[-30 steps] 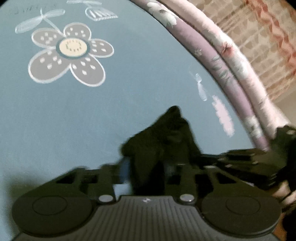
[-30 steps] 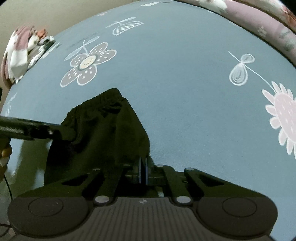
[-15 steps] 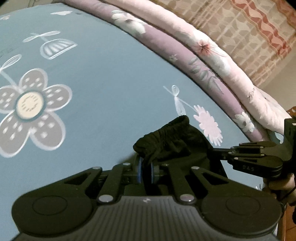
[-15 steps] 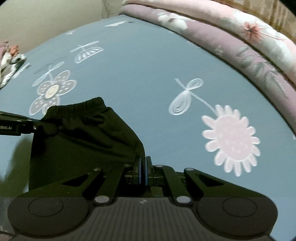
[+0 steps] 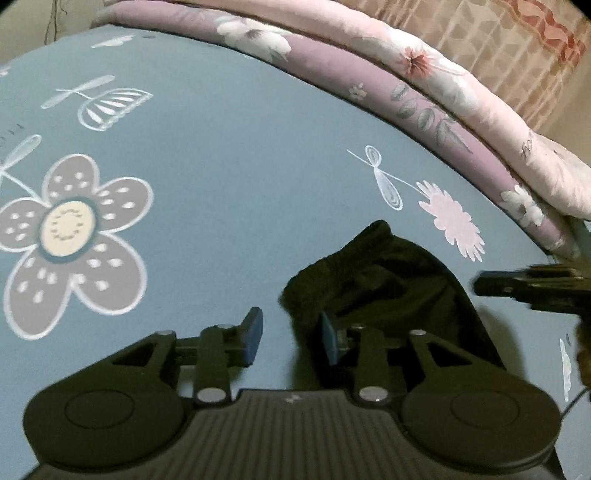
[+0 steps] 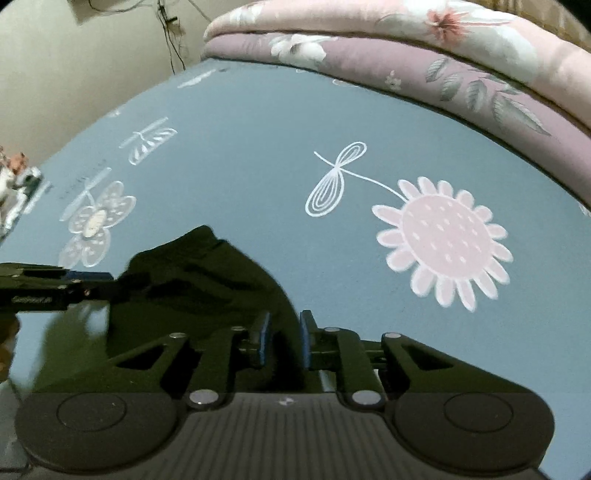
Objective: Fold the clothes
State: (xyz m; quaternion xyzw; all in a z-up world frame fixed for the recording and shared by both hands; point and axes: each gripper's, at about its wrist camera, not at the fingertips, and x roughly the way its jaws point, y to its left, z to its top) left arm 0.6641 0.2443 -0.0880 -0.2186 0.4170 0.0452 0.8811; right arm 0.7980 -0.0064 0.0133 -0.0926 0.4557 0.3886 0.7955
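Observation:
Black shorts [image 5: 391, 280] with an elastic waistband lie bunched on the blue flowered bedsheet [image 5: 229, 155]. My left gripper [image 5: 291, 338] hovers at their left edge; its jaws are opening, and cloth reaches into the gap beside the right pad without being pressed. In the right wrist view the same shorts [image 6: 207, 273] spread to the left. My right gripper [image 6: 285, 339] straddles their right edge, its jaws opening with dark cloth loose between the pads. Each gripper also shows in the other's view: the right gripper [image 5: 524, 286] and the left gripper [image 6: 62, 282].
Folded pink and purple floral quilts [image 5: 424, 92] are stacked along the far side of the bed. A patterned curtain [image 5: 509, 44] hangs behind them. A wall with dangling cables [image 6: 166, 33] is at the back left, and a bundle of patterned cloth [image 6: 14, 184] lies at the left edge.
Both grippers were shut on the shorts' edges; now both sets of jaws have parted and the cloth sits loose. The shorts have settled onto the sheet, closer to the pink flower print.

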